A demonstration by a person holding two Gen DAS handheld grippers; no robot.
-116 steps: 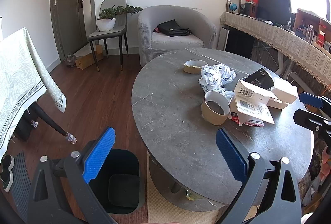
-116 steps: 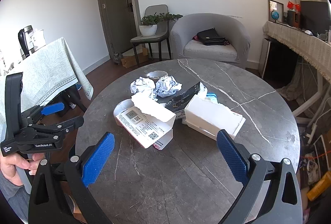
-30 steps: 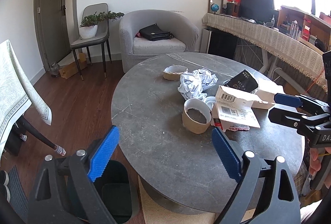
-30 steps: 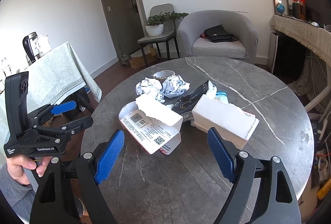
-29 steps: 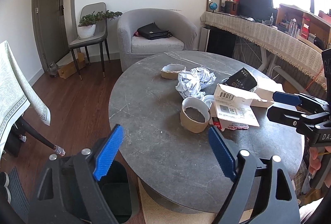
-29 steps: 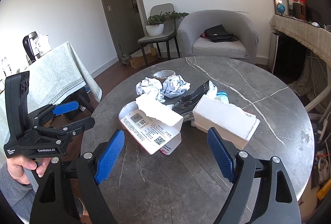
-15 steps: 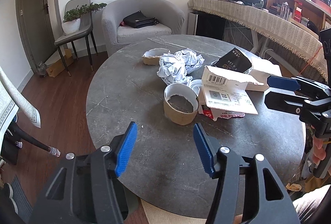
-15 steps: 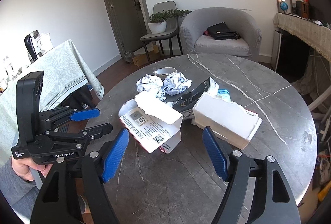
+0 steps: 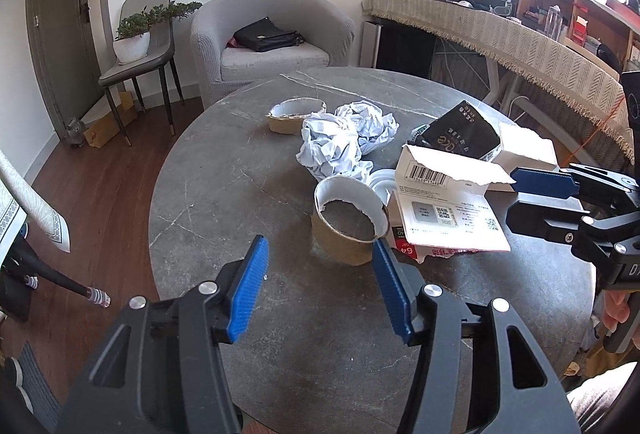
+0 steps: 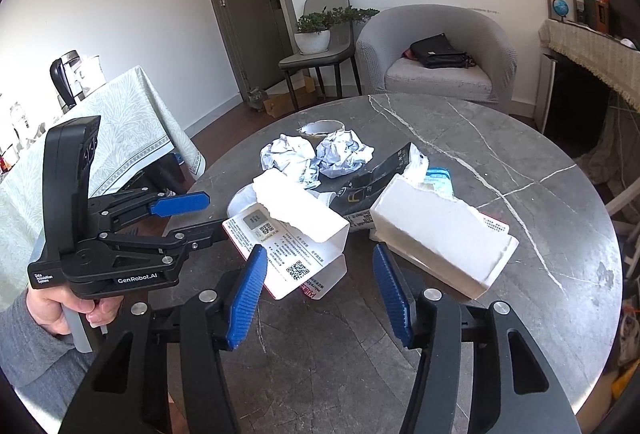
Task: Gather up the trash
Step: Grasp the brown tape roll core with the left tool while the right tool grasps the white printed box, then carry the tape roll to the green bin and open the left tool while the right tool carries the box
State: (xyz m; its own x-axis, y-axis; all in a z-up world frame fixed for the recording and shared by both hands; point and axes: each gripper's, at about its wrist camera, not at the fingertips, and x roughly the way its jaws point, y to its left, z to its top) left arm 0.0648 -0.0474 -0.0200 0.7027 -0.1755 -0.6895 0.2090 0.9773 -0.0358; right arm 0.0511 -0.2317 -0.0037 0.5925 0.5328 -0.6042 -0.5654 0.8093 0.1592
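Note:
Trash lies on a round grey marble table [image 9: 240,193]. A torn brown paper cup [image 9: 349,226] stands just ahead of my left gripper [image 9: 320,270], which is open and empty. Behind the cup lie crumpled white paper balls [image 9: 340,143], a second torn cup [image 9: 296,115], a black box [image 9: 460,131] and a torn white carton with a barcode [image 9: 444,201]. My right gripper [image 10: 318,282] is open and empty, just before that carton [image 10: 296,230]. A torn white box [image 10: 440,234] lies right of it. The left gripper also shows in the right wrist view [image 10: 200,215].
A grey armchair [image 9: 272,33] with a black bag stands behind the table, with a chair holding a potted plant [image 9: 136,37] to its left. A cloth-covered table [image 10: 100,137] is at the left. A long sideboard [image 9: 500,33] runs along the right.
Both grippers have moved forward toward the trash and their jaws have narrowed. The left gripper has come in over the table; the dark bin below it has dropped out of view.

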